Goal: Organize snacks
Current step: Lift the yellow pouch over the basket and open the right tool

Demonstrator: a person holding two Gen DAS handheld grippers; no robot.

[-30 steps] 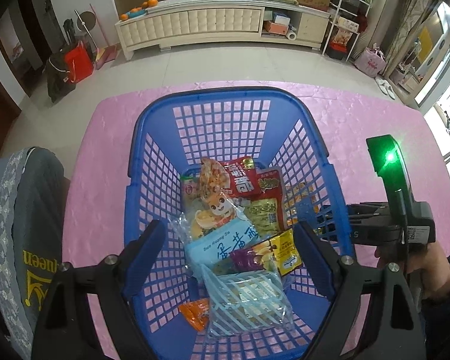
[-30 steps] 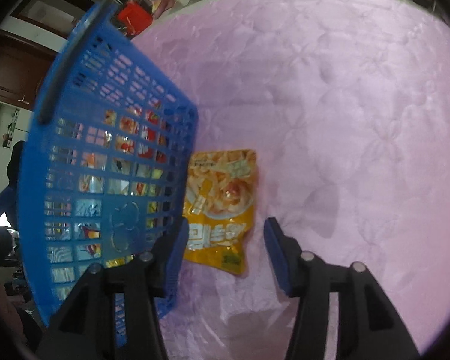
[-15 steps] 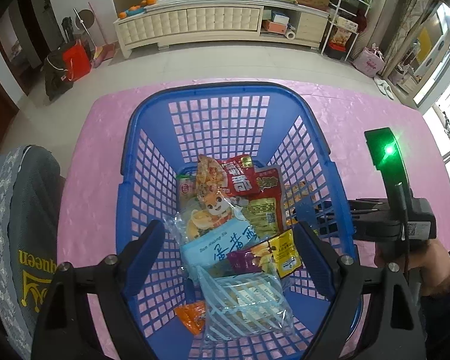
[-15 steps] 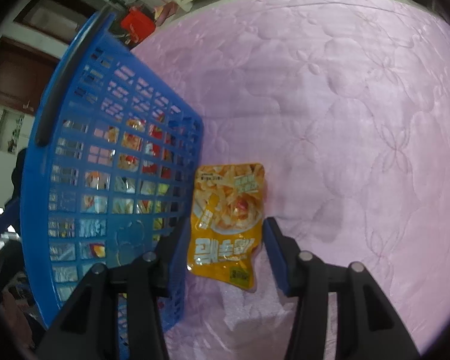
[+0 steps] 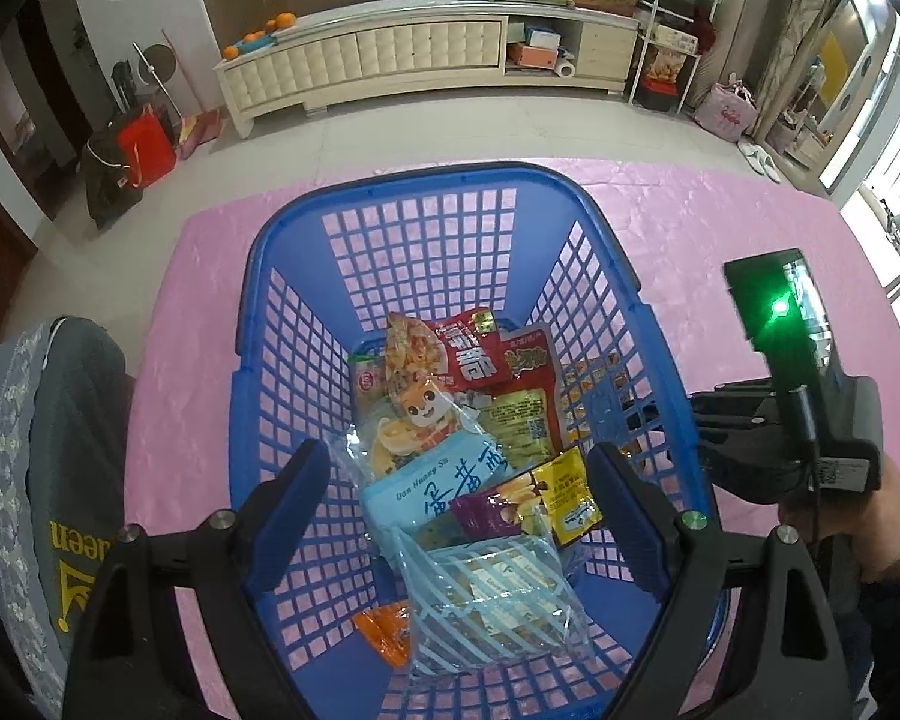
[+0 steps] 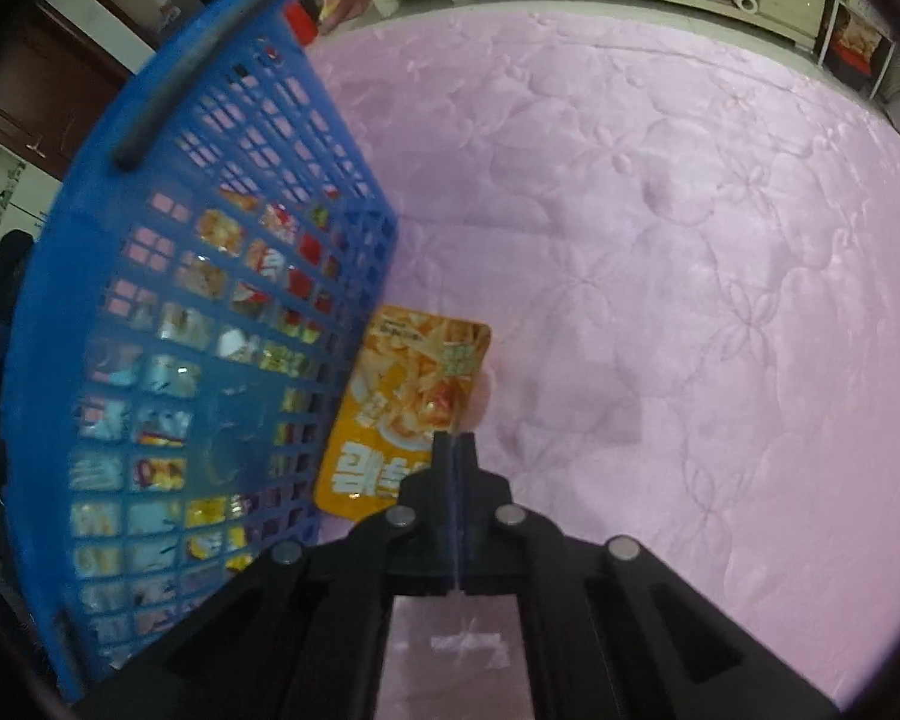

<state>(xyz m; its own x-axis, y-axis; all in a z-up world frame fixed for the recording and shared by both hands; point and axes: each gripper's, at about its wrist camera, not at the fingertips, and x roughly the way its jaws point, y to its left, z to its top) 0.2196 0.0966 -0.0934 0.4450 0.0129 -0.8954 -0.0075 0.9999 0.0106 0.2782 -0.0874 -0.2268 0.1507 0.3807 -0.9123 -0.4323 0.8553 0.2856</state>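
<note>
A blue lattice basket [image 5: 426, 171] stands on the pink cloth and holds several snack packets: a red one [image 5: 468, 354], a light-blue one [image 5: 444, 486] and a clear striped bag [image 5: 492, 600]. My left gripper [image 5: 456, 498] hovers open over the basket's near half with nothing between its fingers. Outside the basket's wall [image 6: 150, 240] lies a yellow snack packet [image 6: 414, 378], tilted against it. My right gripper [image 6: 453, 441] is closing to a tight pinch on that packet's near right edge, its pads pressed together.
The pink quilted tablecloth [image 6: 690, 240] spreads wide to the right of the basket. A person's hand [image 5: 870, 540] holds the right unit with its green light [image 5: 780, 306]. A grey garment [image 5: 48, 450] lies at the table's left edge. A cream cabinet [image 5: 390, 54] lines the far wall.
The right jaws, apart on either side of the yellow packet before, have come together on its edge, and that gripper has risen a little. The left gripper stays put, still open.
</note>
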